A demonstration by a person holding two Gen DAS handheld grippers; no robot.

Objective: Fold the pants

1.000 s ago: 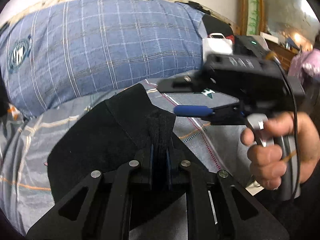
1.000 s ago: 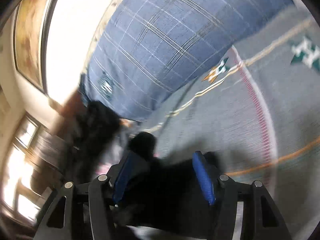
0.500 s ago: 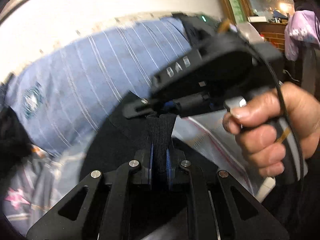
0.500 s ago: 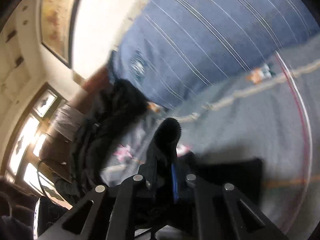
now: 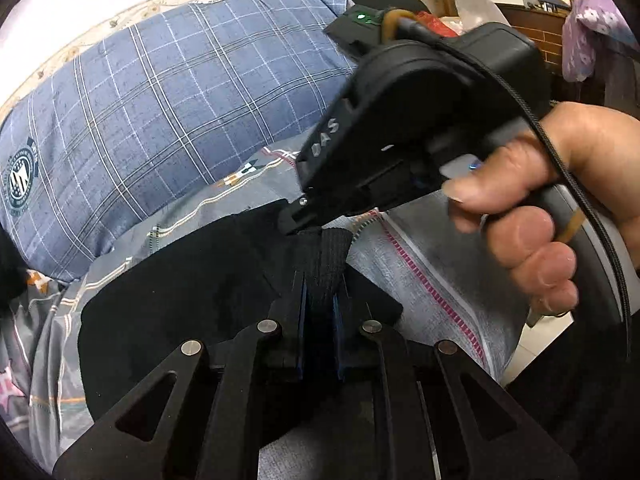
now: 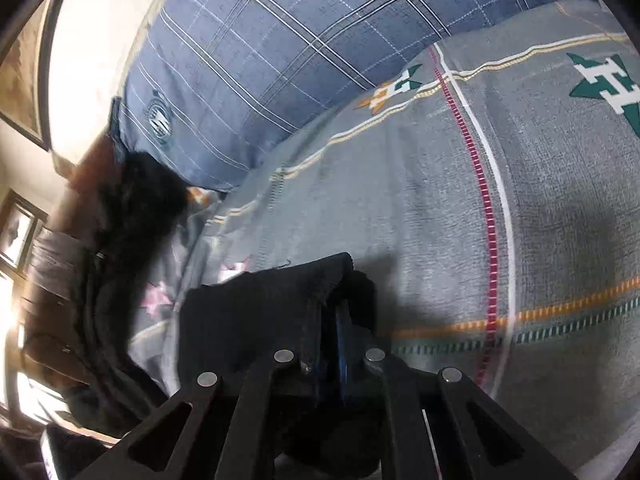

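The black pants (image 5: 180, 300) lie on a grey patterned bedsheet (image 5: 420, 280). My left gripper (image 5: 320, 304) is shut on a bunched ribbed edge of the pants. My right gripper (image 5: 296, 220), held in a hand, comes in from the right and its tips touch the same bunched edge just beyond the left one. In the right wrist view, the right gripper (image 6: 330, 320) is shut on a black fold of the pants (image 6: 248, 320), which spreads to the left over the sheet (image 6: 540, 220).
A large blue checked pillow (image 5: 180, 100) lies at the back of the bed and also shows in the right wrist view (image 6: 300, 40). Dark clothes (image 6: 120, 232) are heaped at the left. Furniture and a purple cloth (image 5: 588, 32) stand at the right.
The right gripper was open a second ago, then closed on the pants next to the left gripper. Both grippers have since come down toward the sheet with the cloth.
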